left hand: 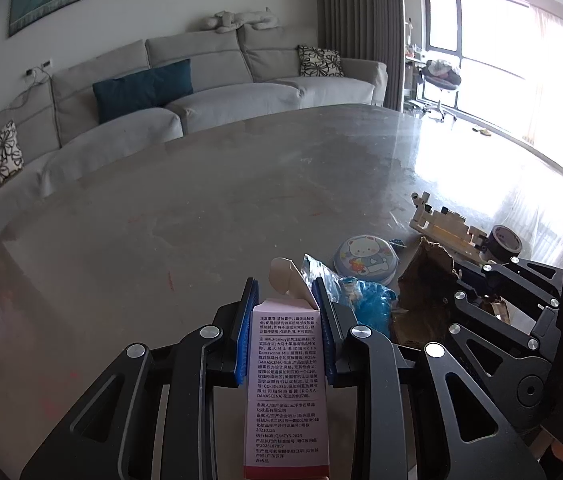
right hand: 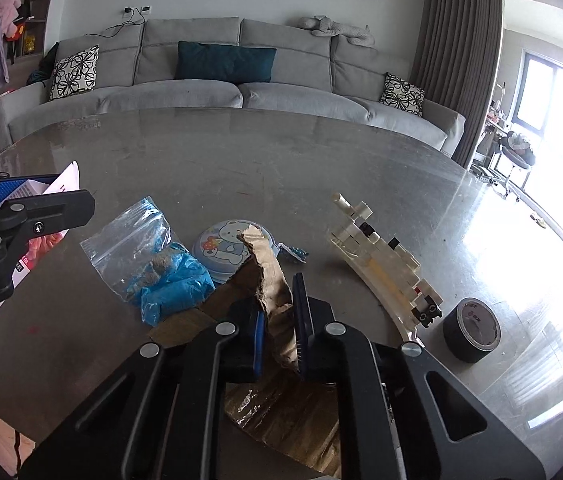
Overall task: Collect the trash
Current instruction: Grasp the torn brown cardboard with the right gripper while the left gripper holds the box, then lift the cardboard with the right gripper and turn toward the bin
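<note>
Looks like mid-pickup, both hands loaded. Left gripper (left hand: pixel 286 300) is clamped on the pink box (left hand: pixel 285 380), held up off the table (left hand: pixel 201 200), left of the tin (right hand: pixel 229 248). Right gripper (right hand: pixel 278 320) is pinched narrow on the torn cardboard (right hand: pixel 269 280), right in front of the tin. The bag (right hand: pixel 149 256) of blue stuff sits just left of the tin, untouched. Next I'd guess both loads need dumping somewhere; no bin in view, so can't tell where.

Daylight from the window (left hand: pixel 481 60) at the right makes strong glare on the table (left hand: pixel 461 160); the picture edges are curved and dark.
</note>
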